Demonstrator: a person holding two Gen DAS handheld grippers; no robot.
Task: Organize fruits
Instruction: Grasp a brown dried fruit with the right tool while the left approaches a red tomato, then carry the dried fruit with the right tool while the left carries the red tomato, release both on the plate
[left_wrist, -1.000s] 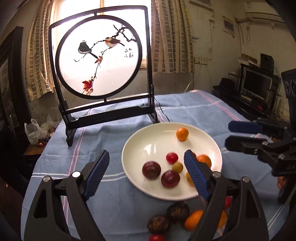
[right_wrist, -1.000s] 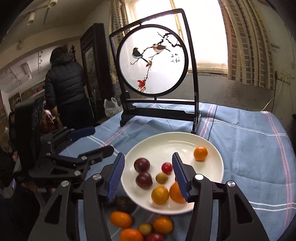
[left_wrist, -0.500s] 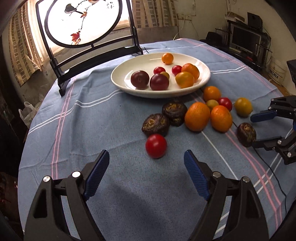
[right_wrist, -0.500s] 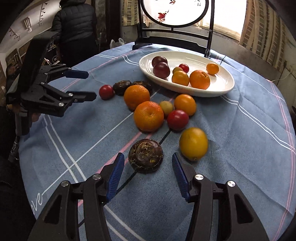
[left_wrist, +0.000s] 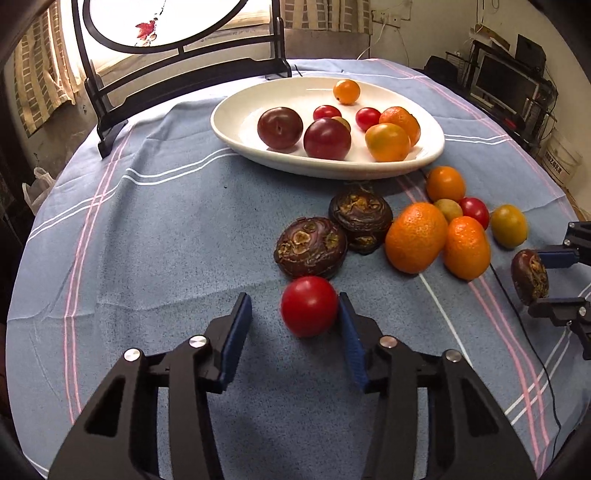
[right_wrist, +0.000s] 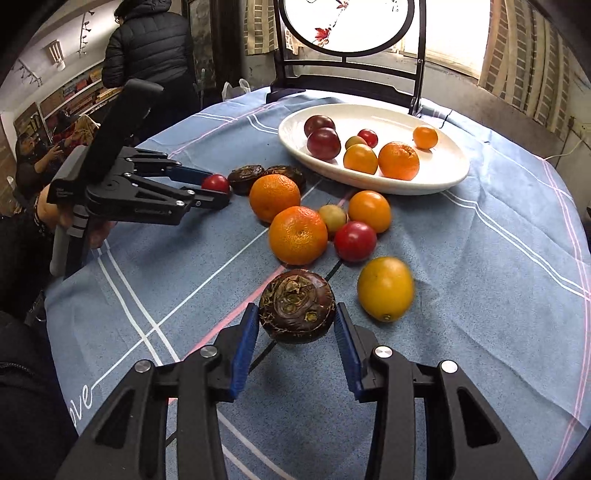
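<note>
A white plate (left_wrist: 240, 122) holds several fruits: dark plums, small red tomatoes and oranges. More fruit lies loose on the blue cloth. My left gripper (left_wrist: 295, 312) is open around a red tomato (left_wrist: 308, 310); its right pad touches the tomato and a gap stays on the left. My right gripper (right_wrist: 295, 319) brackets a dark brown water chestnut (right_wrist: 296, 306), with the pads close to its sides. In the right wrist view the left gripper (right_wrist: 212, 190) and tomato (right_wrist: 216, 182) show at left. In the left wrist view the right gripper (left_wrist: 557, 277) shows at right.
Two more water chestnuts (left_wrist: 310, 245), oranges (left_wrist: 415, 242), a yellow fruit (right_wrist: 385, 288) and a red tomato (right_wrist: 355, 240) lie between the grippers. A black-framed round screen (left_wrist: 177, 44) stands behind the plate. A person in a dark jacket (right_wrist: 147, 48) stands beyond the table.
Both grippers dropped from above the plate to the cloth. The left moved in around the red tomato, the right around the water chestnut, and both jaw gaps narrowed.
</note>
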